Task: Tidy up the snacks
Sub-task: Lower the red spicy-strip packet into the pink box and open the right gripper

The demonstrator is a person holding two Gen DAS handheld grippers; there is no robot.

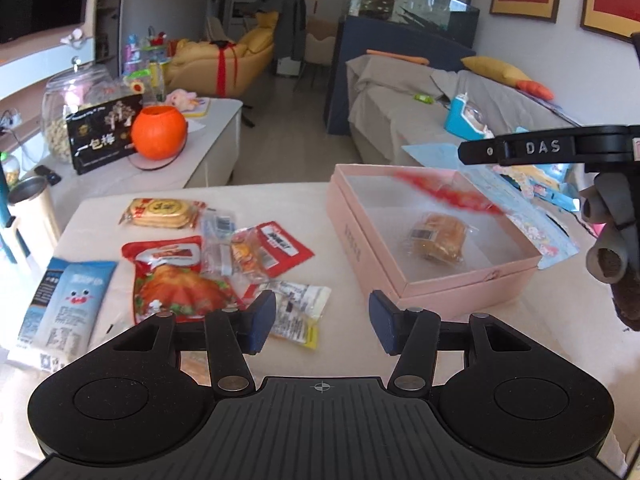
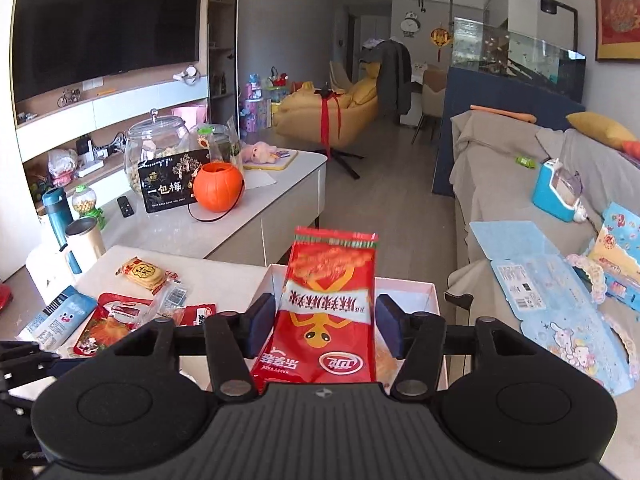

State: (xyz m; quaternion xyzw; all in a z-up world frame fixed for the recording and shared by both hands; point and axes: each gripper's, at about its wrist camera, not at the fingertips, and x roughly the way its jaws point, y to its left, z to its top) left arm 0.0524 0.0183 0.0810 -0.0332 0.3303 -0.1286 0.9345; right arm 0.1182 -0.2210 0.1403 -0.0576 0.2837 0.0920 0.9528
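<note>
Red snack packet (image 2: 328, 312) between my right gripper's (image 2: 325, 330) spread jaws, pads clear, over the pink box (image 1: 362, 240).
Left gripper (image 1: 322, 322) spread, empty; loose snacks (image 1: 192, 264) at its ten o'clock.

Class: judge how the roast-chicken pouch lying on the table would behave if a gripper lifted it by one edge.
The roast-chicken pouch lies flat and looks like soft film, so it would probably droop. Its glossy surface may slip between pads. It overlaps neighbouring wrappers, so lifting might drag them.
</note>
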